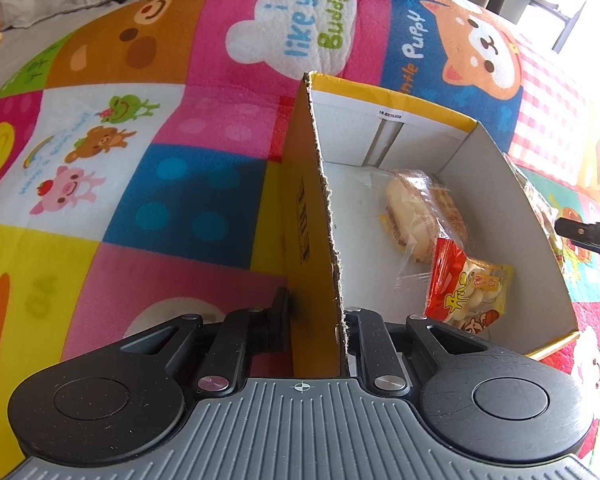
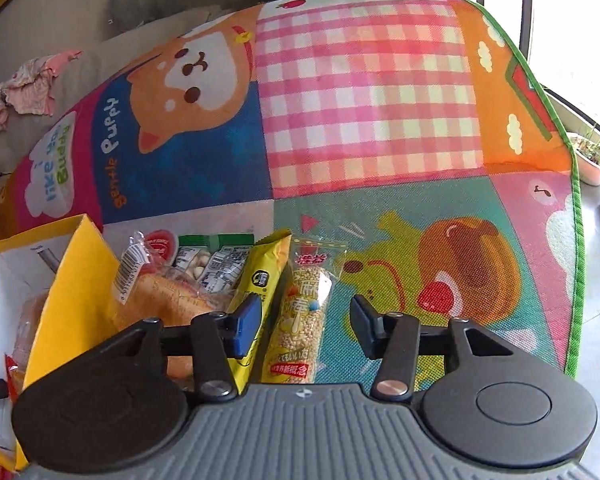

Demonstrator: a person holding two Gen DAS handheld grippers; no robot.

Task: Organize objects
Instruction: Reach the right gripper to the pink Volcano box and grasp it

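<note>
The left gripper [image 1: 318, 312] pinches the box [image 1: 320, 208] wall, steadying it. The right gripper [image 2: 304, 324] has jaws spread around the grain bar [image 2: 298, 320], not yet pressing. Centre the pads on the bar's middle, clear of the yellow packet [image 2: 262, 280] touching its left side, then close gently so it does not crush. Everything lies on a soft patchwork mat [image 2: 364, 100], the bar near its right edge; grey floor and a planter [image 2: 590, 164] lie beyond.

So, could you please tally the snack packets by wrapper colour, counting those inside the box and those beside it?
Clear: 3 (boxed bun, loose bun, grain bar)
Red-orange packet: 1
Yellow packet: 1
Green packet: 1
Total: 6
</note>
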